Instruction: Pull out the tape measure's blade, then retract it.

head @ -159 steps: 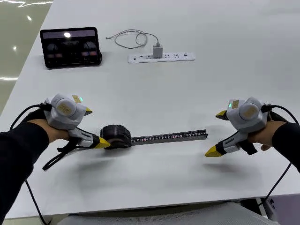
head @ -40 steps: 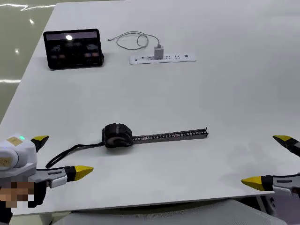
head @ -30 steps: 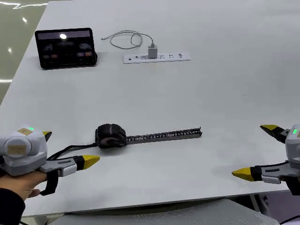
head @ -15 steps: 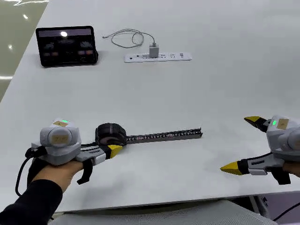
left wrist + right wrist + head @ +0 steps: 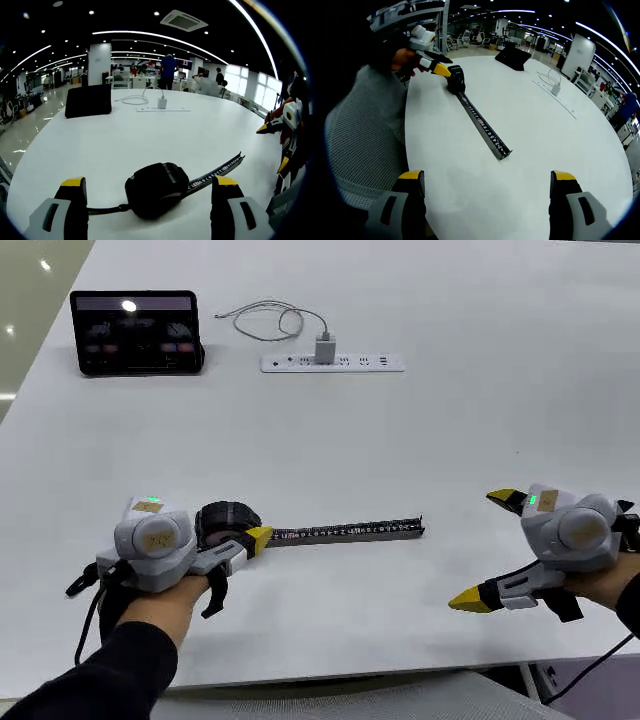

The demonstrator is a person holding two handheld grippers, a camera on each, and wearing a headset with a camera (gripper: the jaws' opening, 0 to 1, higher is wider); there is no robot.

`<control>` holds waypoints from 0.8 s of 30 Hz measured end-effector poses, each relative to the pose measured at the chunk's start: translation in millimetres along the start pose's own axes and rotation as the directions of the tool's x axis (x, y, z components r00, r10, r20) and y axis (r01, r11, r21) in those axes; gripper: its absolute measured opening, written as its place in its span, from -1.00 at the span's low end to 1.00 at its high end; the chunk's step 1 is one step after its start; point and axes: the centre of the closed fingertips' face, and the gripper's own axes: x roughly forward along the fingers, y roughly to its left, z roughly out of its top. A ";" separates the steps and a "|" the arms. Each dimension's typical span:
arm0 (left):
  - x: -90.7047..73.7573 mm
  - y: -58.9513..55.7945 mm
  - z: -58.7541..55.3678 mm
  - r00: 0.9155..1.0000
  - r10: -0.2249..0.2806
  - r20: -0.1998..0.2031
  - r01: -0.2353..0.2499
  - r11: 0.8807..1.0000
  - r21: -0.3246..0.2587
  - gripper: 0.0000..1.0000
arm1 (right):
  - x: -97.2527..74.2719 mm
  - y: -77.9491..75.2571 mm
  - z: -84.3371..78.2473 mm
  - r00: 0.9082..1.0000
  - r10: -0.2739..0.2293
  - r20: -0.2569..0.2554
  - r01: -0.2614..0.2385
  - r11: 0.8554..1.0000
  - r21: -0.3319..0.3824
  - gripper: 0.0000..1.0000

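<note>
my left gripper [image 5: 149, 182], wide open and empty, straddles the tape measure case [image 5: 222, 520]; a crooked squeeze may skid it. right gripper [image 5: 480, 550] open, empty too.

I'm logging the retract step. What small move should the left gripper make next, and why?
Probably close the left gripper on the tape measure's case: its open jaws flank the case, while the blade lies pulled out and the right gripper hangs open, apart from it.

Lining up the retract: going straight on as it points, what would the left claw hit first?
Likely the tape measure's case, just ahead, centred between the open jaws of the left claw; the fisheye hides the exact gap.
</note>
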 end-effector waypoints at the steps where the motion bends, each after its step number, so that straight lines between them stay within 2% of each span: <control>1: 2.5 1.4 -3.0 1.000 0.014 -0.014 -0.014 1.000 0.019 1.00 | 3.6 -3.1 1.2 1.000 0.004 -0.003 -0.004 1.000 -0.014 1.00; 2: 3.6 1.6 -3.4 1.000 0.018 -0.015 -0.018 1.000 0.019 1.00 | 6.7 -5.4 2.0 1.000 0.010 -0.003 -0.010 1.000 -0.023 1.00; 4: 4.6 1.8 -0.9 1.000 0.025 0.010 -0.025 1.000 0.019 1.00 | 13.7 -9.1 4.7 1.000 0.024 -0.014 -0.025 0.999 -0.033 1.00; 8: 8.8 -3.8 -4.1 1.000 0.018 0.015 -0.018 1.000 0.024 1.00 | 29.0 -13.9 7.3 0.997 0.068 -0.044 -0.071 0.995 -0.070 1.00; 10: 10.0 -8.9 0.5 0.999 0.001 0.044 -0.002 1.000 0.013 1.00 | 37.7 -18.6 10.2 0.995 0.087 -0.042 -0.092 0.985 -0.146 1.00; 11: 10.7 -12.0 3.6 0.998 0.000 0.063 -0.002 1.000 0.028 1.00 | 41.6 -18.7 11.4 0.994 0.103 -0.048 -0.109 0.981 -0.157 1.00; 12: 11.1 -13.8 4.3 0.998 0.001 0.067 -0.004 0.999 0.042 1.00 | 44.5 -19.6 12.0 0.992 0.111 -0.058 -0.119 0.981 -0.154 1.00; 15: 10.6 -17.5 2.0 0.999 0.004 0.046 -0.006 0.998 0.060 1.00 | 54.0 -23.3 14.8 0.986 0.142 -0.093 -0.156 0.973 -0.172 0.97; 18: 10.6 -15.6 1.3 0.999 0.003 0.047 -0.005 0.999 0.047 1.00 | 63.0 -29.7 13.8 0.981 0.152 -0.121 -0.173 0.966 -0.190 0.97; 21: 10.5 -13.5 -0.5 0.999 0.009 0.042 -0.011 0.999 0.049 1.00 | 68.5 -30.4 12.2 0.973 0.189 -0.135 -0.215 0.953 -0.212 0.75; 24: 11.7 -11.5 -2.5 0.999 0.011 0.039 -0.013 0.999 0.046 1.00 | 74.6 -32.6 6.1 0.963 0.213 -0.163 -0.244 0.948 -0.205 0.67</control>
